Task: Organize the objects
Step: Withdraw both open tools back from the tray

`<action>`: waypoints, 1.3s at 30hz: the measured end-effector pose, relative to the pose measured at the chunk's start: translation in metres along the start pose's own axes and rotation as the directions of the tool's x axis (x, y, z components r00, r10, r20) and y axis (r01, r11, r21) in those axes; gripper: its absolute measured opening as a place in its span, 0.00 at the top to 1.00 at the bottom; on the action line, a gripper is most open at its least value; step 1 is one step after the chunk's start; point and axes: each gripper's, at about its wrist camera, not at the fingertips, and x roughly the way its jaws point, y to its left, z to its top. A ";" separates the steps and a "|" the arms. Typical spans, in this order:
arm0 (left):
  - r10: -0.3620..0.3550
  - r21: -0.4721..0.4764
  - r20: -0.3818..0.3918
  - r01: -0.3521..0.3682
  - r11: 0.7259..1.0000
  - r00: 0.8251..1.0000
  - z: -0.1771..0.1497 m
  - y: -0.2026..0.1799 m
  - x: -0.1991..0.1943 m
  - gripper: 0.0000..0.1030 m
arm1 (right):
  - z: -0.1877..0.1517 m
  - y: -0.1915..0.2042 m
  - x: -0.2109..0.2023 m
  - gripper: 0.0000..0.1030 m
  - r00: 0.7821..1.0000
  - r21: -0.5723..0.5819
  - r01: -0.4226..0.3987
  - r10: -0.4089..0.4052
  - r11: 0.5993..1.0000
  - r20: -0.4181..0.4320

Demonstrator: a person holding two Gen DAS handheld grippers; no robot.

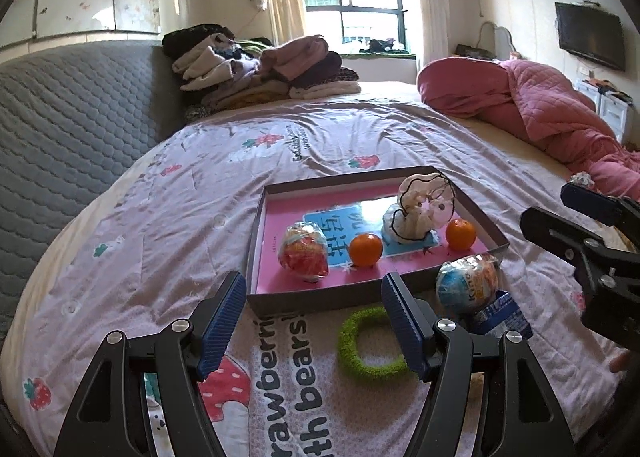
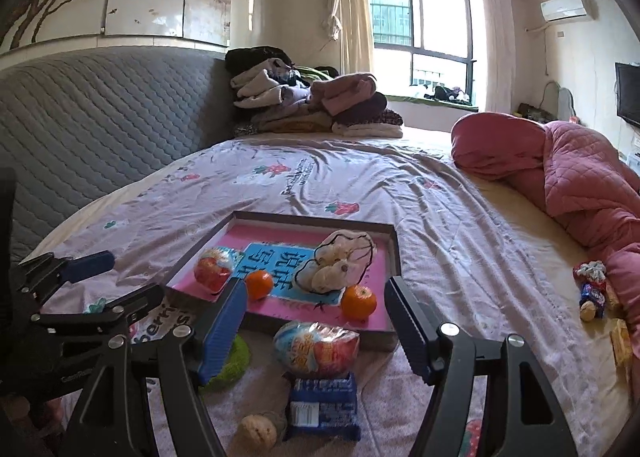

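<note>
The foil-wrapped egg [image 2: 316,349] outside the tray is what I am taking as the next piece to tidy, and it is lying on the bedspread just in front of the tray's near wall [image 2: 320,331], its long axis running left to right across my right wrist view. It is sitting almost dead ahead of my right gripper [image 2: 314,333], between the two spread blue pads, with the blue snack packet [image 2: 324,405] touching or nearly touching its near side and a small walnut-like ball [image 2: 256,431] beside that. In the left wrist view the same egg [image 1: 466,281] is lying off to the right of my left gripper [image 1: 312,321], so I am judging my right hand the nearer and better lined up one. Both grippers are hanging released and holding nothing. My left one is hovering over the green fuzzy ring [image 1: 370,345], which is lying flat on the cover just short of the tray. Inside the tray another foil egg [image 1: 304,251], two oranges [image 1: 365,249] and a pale drawstring pouch [image 1: 420,209] are already resting. Further out, a few small packets [image 2: 592,289] are lying by the pink quilt [image 2: 580,177], well apart from either hand.
</note>
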 end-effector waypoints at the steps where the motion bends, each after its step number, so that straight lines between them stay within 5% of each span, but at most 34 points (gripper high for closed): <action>1: 0.002 0.005 0.002 -0.002 1.000 1.000 0.000 0.000 0.000 0.30 | -0.001 0.001 0.000 0.32 1.000 -0.002 -0.003 0.003 1.000 -0.004; 39: -0.079 0.015 -0.127 0.082 0.997 0.989 -0.026 -0.001 0.023 0.30 | -0.039 0.014 0.000 0.32 0.994 -0.090 -0.041 0.031 0.995 -0.107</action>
